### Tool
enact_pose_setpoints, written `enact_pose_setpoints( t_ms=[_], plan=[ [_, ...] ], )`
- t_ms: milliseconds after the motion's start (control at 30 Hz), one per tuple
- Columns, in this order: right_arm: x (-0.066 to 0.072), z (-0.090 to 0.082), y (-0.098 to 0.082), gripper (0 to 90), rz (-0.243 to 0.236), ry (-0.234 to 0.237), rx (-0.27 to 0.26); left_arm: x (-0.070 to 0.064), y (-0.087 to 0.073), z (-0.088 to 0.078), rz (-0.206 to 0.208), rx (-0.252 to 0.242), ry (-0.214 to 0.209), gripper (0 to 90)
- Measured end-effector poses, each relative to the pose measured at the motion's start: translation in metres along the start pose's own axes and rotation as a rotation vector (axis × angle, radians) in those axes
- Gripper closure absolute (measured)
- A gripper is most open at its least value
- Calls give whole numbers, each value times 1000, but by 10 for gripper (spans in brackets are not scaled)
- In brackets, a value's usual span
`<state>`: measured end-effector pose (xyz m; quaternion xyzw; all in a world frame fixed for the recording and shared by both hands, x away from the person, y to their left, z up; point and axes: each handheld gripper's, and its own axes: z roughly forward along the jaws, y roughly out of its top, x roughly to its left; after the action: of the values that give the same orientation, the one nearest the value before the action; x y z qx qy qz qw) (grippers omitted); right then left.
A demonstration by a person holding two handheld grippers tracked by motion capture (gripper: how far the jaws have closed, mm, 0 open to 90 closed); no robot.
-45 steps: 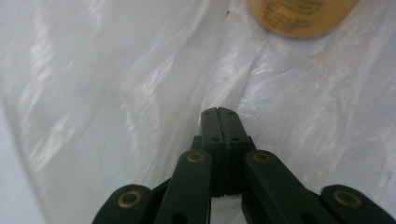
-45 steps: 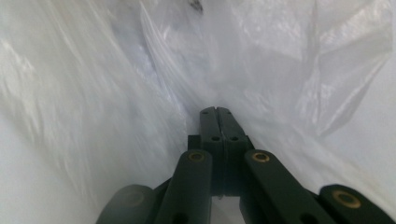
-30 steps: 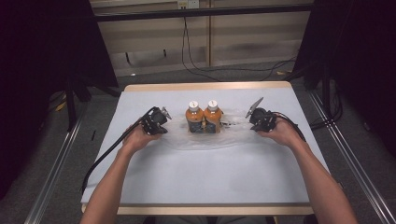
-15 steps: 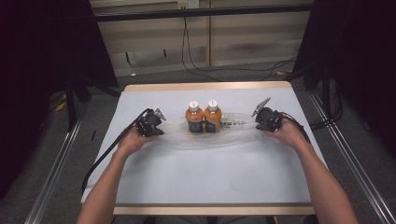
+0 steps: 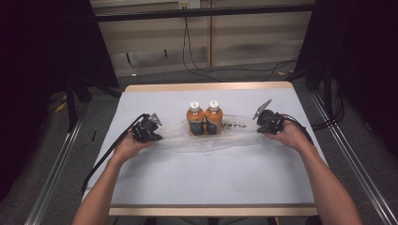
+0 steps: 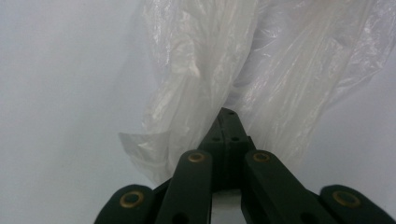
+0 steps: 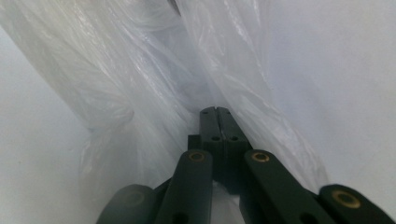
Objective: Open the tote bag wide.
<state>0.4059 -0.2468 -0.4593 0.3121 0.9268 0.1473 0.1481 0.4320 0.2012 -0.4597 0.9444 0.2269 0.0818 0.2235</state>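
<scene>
Plastic, thin and clear, is what both tools have hold of: a bag (image 5: 211, 138) stretched flat across the white bench (image 5: 206, 183), with one end in each set of jaws. The left gripper (image 5: 157, 133) has its jaws clenched on the left end of the bag; in the left gripper view the black tips (image 6: 227, 122) meet with the film (image 6: 224, 70) bunched between them and fanning out ahead of them. The right gripper (image 5: 259, 123) grasps the right end the same way, and in the right gripper view the film (image 7: 154, 79) rises in folds on both sides of the closed tips (image 7: 215, 120).

Between the two sets of jaws, about midway, two bottles (image 5: 205, 118) of orange-brown drink with white caps stand upright and touching each other. They sit at the bag's middle, though I cannot tell whether they are inside it or resting on it. Dark lettering (image 5: 233, 125) shows on the plastic between the bottles and the right jaws.

A hand (image 5: 129, 147) holds the left tool from behind, and a black cable (image 5: 105, 159) trails back from it over the bench edge. The other hand (image 5: 291, 136) holds the right tool.
</scene>
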Motion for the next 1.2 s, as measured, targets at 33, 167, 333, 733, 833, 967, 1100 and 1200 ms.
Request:
enact_pose_setpoints(
  t_ms=[33,167,333,733,833,967,1100,1200],
  plan=[
    [0,0,0,900,-5,-3,-3,1,0,0,-4,1,5,900],
    [0,0,0,900,12,-2,-9,5,0,2,-33,-14,24,900],
    [-3,1,-1,900,1,-2,-30,9,0,3,-47,-22,39,900],
    [-1,2,1,900,4,-35,-41,10,-11,2,-161,-119,11,900],
    [-1,-2,2,900,30,-21,-85,10,-11,-1,-179,-136,19,900],
    [3,-10,4,900,38,7,-157,8,-12,-11,-176,-201,-14,886],
    [4,-19,2,900,88,55,-269,2,-12,-20,-178,-272,-19,876],
    [9,-23,3,900,81,67,-274,0,-11,-26,-183,-303,-28,869]
  ],
)
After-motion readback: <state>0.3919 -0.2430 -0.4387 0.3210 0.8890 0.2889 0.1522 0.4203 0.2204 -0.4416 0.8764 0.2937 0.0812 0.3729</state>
